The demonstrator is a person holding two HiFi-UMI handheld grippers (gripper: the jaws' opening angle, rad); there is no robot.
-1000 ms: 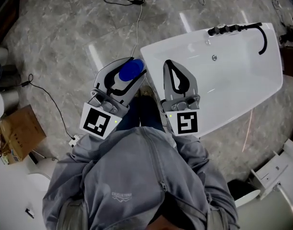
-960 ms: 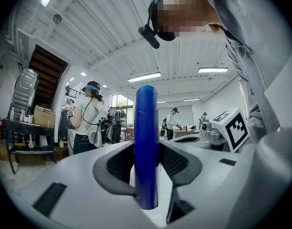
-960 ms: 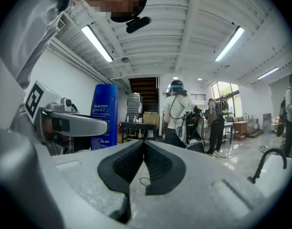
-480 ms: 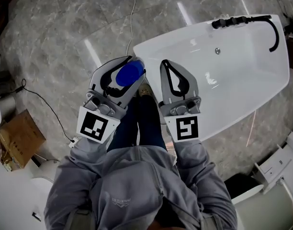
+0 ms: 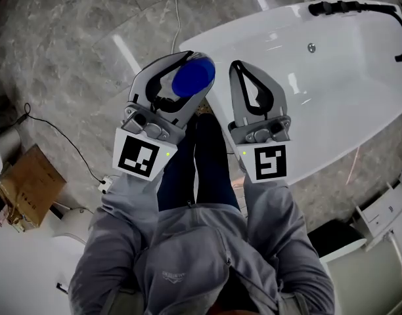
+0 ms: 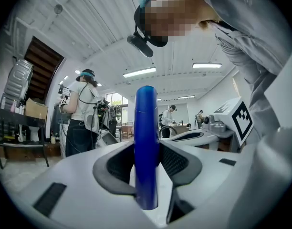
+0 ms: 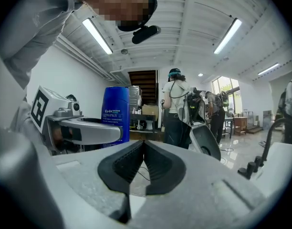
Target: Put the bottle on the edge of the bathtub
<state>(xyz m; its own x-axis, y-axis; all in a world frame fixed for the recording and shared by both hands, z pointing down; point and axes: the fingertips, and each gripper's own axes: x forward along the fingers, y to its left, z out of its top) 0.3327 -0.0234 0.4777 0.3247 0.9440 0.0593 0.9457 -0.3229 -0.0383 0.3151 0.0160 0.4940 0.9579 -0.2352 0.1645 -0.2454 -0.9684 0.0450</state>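
A blue bottle (image 5: pixel 193 79) stands upright between the jaws of my left gripper (image 5: pixel 188 69), which is shut on it. In the head view it hangs by the near left end of the white bathtub (image 5: pixel 332 104), close to the rim. The left gripper view shows the bottle (image 6: pixel 146 142) pinched between the dark pads of that gripper (image 6: pixel 147 168). My right gripper (image 5: pixel 238 65) is beside it over the tub's near rim, shut and holding nothing. In the right gripper view, the right gripper's (image 7: pixel 142 149) pads meet, and the bottle (image 7: pixel 115 118) shows at the left.
A black faucet and hose (image 5: pixel 339 7) sit at the tub's far end. A cardboard box (image 5: pixel 27 186) and a black cable (image 5: pixel 63 133) lie on the marble floor at left. White fittings (image 5: pixel 385 218) stand at lower right. A person (image 7: pixel 177 111) stands in the room behind.
Both grippers have moved forward toward the tub's near left end, the bottle still held in the left one. The tub has shifted right and up in the head view.
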